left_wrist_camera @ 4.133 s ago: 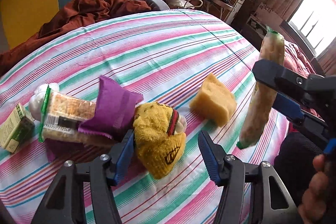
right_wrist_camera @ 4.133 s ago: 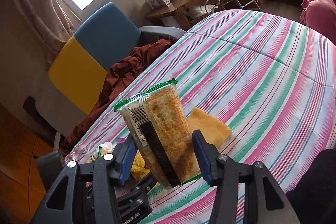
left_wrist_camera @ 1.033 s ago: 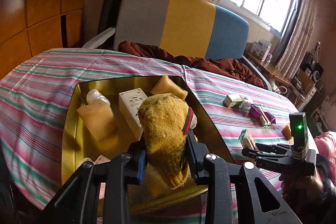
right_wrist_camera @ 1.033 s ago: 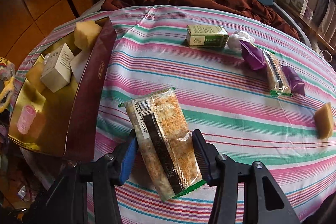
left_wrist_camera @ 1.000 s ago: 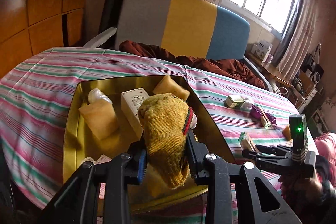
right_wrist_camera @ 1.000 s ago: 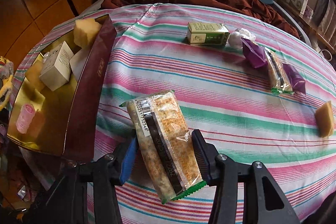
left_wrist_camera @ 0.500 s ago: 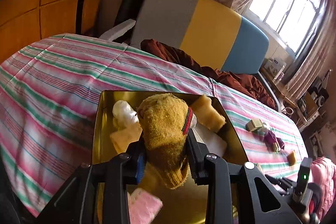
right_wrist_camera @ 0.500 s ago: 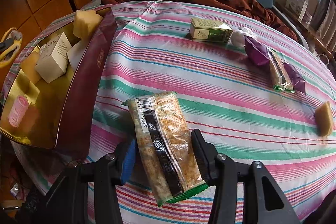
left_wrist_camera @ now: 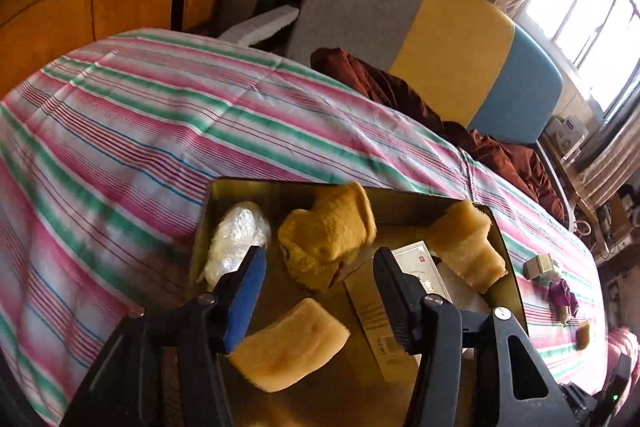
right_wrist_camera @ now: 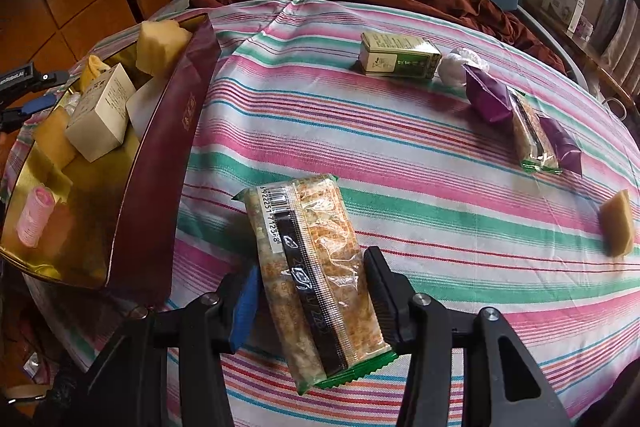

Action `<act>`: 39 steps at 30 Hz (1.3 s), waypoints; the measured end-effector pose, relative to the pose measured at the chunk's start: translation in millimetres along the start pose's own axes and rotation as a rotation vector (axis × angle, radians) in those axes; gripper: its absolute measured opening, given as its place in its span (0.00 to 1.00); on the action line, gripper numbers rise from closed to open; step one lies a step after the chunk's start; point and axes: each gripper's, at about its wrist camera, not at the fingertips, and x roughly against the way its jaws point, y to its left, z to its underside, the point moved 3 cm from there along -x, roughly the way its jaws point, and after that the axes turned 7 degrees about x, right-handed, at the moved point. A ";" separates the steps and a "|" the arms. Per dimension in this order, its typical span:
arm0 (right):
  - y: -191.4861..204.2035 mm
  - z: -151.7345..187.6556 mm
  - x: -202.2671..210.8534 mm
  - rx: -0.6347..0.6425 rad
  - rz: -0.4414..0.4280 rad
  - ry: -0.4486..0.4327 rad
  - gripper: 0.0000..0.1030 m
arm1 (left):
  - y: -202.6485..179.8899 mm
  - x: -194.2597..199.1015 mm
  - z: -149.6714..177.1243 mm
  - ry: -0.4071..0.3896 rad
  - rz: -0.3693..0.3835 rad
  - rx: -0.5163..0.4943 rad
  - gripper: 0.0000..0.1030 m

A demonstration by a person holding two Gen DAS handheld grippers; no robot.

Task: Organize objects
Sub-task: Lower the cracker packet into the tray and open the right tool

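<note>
Two grippers are working over a table spread with a striped cloth (right_wrist_camera: 400,131). The left gripper (left_wrist_camera: 318,291) is hanging above the gold-lined box (left_wrist_camera: 240,189), its jaws spreading apart, and nothing is touching the pads; the yellow knitted sock (left_wrist_camera: 326,237) is lying loose just beyond them, blurred, so I cannot tell whether it is already resting on the box floor. Around it in the box are sitting a clear plastic bundle (left_wrist_camera: 238,237) at the far left, a tan sponge (left_wrist_camera: 290,345) near the left finger, another sponge (left_wrist_camera: 468,249) at the far right corner, and a white carton (left_wrist_camera: 416,267) partly behind the right finger.

The right gripper (right_wrist_camera: 312,295) is clamping a clear cracker packet (right_wrist_camera: 308,259), both pads pressing its long sides, with the barcode end pointing away and the green crimped end nearest. It is hovering over the cloth just right of the box's maroon wall (right_wrist_camera: 160,163). From this side a pink hair roller (right_wrist_camera: 35,211) is showing in the box's near corner.

Farther out on the cloth a green tin (right_wrist_camera: 400,59) is lying beside a white plastic wad (right_wrist_camera: 456,67), then purple pouches (right_wrist_camera: 490,95) touching a second cracker packet (right_wrist_camera: 532,135), and well apart at the right edge a small sponge piece (right_wrist_camera: 618,223).
</note>
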 end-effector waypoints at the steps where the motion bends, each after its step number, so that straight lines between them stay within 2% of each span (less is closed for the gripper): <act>1: 0.1 -1.0 -1.0 0.001 0.001 0.001 0.49 | 2.2 7.2 1.7 -0.013 0.000 -0.005 0.56; 4: 1.0 -0.5 -2.0 0.009 0.009 0.001 0.49 | 11.6 25.8 8.7 -0.044 -0.005 0.002 0.61; 10: 0.3 0.3 -1.4 0.011 0.015 -0.001 0.49 | 21.0 64.2 36.2 -0.104 -0.039 -0.006 0.82; 13: -1.5 -1.4 0.5 -0.006 0.018 0.001 0.48 | 17.5 82.6 54.7 -0.131 -0.046 -0.042 0.86; 15: -3.4 -3.5 5.6 -0.021 0.028 -0.011 0.48 | 15.6 94.3 65.8 -0.154 -0.057 -0.056 0.95; 17: -4.8 -8.8 13.6 -0.039 0.032 -0.034 0.48 | 13.5 104.5 75.0 -0.179 -0.081 -0.076 0.99; 22: 13.2 -31.7 46.1 -0.019 -0.015 -0.123 0.48 | 6.4 115.1 88.0 -0.191 -0.097 -0.115 1.00; 27: 71.3 -56.5 65.4 0.115 -0.120 -0.197 0.48 | 2.6 119.2 94.5 -0.195 -0.101 -0.132 1.00; 32: 123.5 -67.0 53.2 0.220 -0.148 -0.175 0.48 | 4.9 119.7 98.9 -0.181 -0.108 -0.128 1.00; 39: 148.0 -73.1 10.6 0.242 -0.146 -0.079 0.48 | 15.8 119.9 103.3 -0.170 -0.128 -0.117 1.00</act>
